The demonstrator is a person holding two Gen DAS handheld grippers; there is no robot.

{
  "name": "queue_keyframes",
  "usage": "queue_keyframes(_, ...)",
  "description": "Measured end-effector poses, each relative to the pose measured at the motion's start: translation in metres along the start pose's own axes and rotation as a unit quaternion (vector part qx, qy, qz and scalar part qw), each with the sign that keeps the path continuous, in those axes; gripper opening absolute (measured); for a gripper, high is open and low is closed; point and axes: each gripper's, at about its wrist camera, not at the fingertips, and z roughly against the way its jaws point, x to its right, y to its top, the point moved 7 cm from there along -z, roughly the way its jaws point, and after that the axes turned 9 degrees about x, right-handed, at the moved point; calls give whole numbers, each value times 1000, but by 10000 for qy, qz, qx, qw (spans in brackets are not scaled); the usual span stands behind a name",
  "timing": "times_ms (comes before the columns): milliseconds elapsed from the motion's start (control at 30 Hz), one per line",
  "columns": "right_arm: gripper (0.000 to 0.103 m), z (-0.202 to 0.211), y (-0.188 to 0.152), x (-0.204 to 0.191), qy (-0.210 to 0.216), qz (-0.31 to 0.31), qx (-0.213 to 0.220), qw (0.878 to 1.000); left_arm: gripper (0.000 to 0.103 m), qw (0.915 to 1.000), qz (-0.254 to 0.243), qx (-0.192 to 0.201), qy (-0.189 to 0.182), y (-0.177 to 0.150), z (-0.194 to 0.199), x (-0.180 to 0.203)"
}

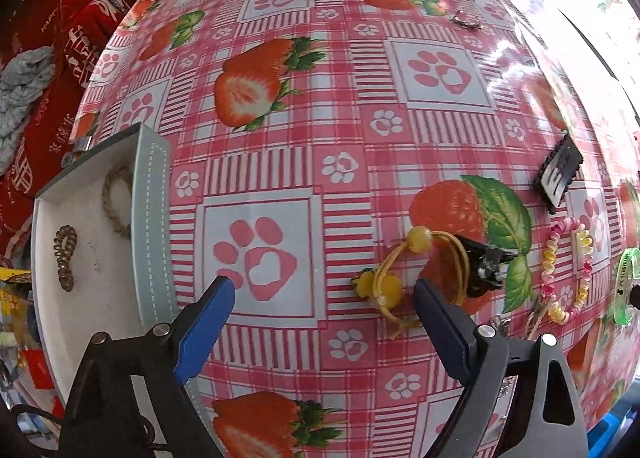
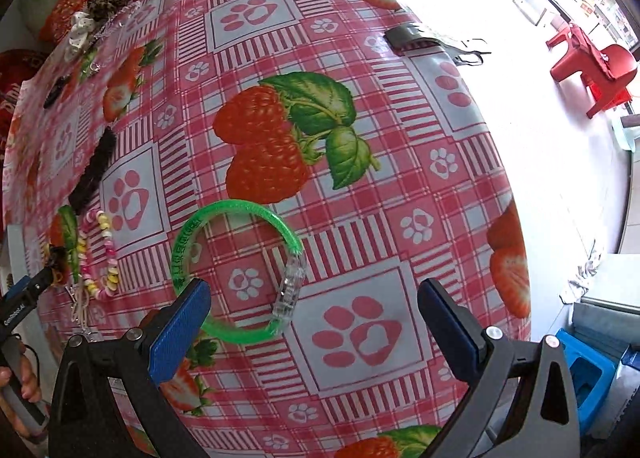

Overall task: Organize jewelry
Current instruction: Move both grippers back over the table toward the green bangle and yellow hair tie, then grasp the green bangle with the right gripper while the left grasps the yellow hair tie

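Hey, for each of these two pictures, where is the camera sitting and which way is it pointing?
Left wrist: on the left hand-held gripper, looking steeply down at the tablecloth, the yellow hair tie and the grey box; both blue fingers show, apart.
Right wrist: on the right hand-held gripper, looking down at the green bracelet; its fingers are apart, and a hand shows at the left edge.
Shared: the green bracelet, the bead bracelet and the tablecloth.

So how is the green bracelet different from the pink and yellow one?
The green bracelet is one smooth see-through plastic ring with a clear clasp; the pink and yellow bracelet is made of many small beads. The green bracelet lies round and open, while the beaded one is squashed into a long narrow loop. Both lie flat on the strawberry tablecloth, neither in a claw.
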Motion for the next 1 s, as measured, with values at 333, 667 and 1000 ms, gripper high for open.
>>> queue_keyframes(333, 73, -9, 13, -15, -180, 412, 145, 9989, 67, 9994, -225, 112, -221, 10, 4, 27)
queue_keyframes(667, 16, 4, 15, -25, -183, 661, 246, 9973, 18, 9968, -304, 103, -729, 6, 15, 53)
queue_keyframes(1000, 11, 16, 21, -21, 322, 225, 212, 9990, 18, 9950, -114, 249, -956, 7, 49, 46)
